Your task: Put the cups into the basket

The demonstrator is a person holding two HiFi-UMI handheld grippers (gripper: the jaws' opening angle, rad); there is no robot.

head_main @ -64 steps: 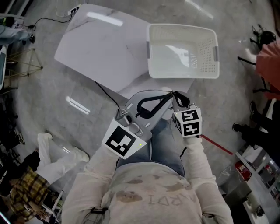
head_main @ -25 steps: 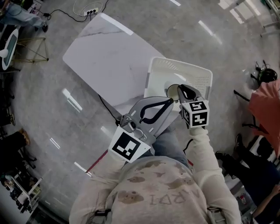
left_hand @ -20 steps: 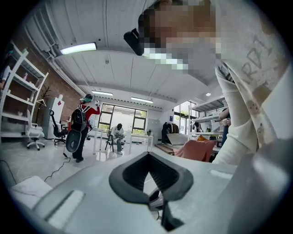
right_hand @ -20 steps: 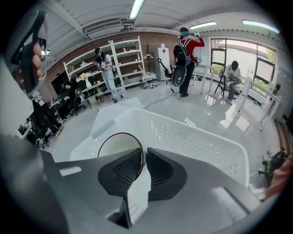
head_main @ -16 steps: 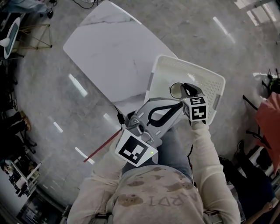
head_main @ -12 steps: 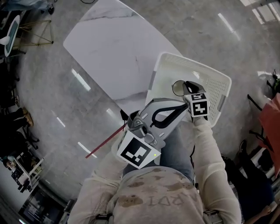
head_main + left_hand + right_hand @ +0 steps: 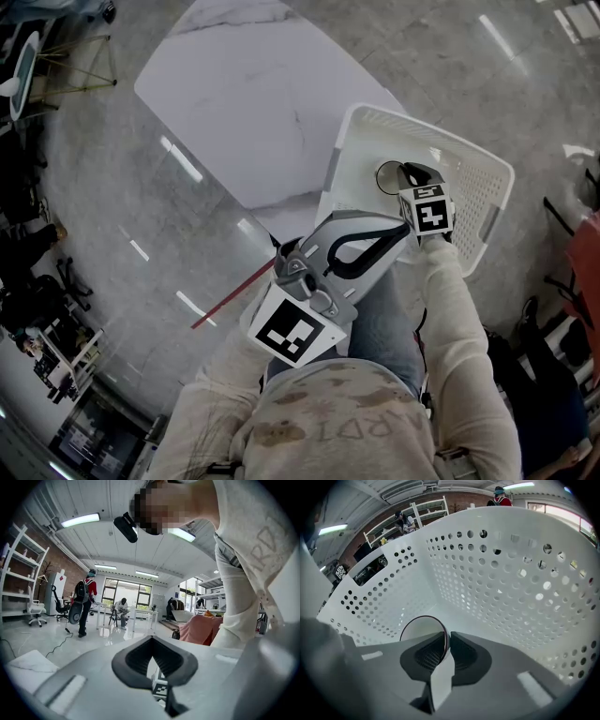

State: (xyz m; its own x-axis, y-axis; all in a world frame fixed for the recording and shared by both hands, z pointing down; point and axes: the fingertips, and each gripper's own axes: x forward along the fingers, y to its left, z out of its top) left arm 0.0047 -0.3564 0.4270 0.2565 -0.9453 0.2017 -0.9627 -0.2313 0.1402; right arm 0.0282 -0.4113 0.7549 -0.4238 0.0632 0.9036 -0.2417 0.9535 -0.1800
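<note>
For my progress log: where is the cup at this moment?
In the head view, the cup is held by the right gripper inside the white basket.

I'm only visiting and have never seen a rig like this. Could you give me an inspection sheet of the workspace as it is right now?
Surface: white marbled table, top bare.
Job's things: one cup, held by its rim down inside the white perforated basket. No other cups seen.
Clutter: a red strip lies on the floor.
Grippers: the right tool is shut on the cup's rim. The left tool is shut and empty, held near the person's body.
Cables: a thin dark cable runs across the floor.
Surroundings: a big glossy-floored room, with a standing person and shelves.
</note>
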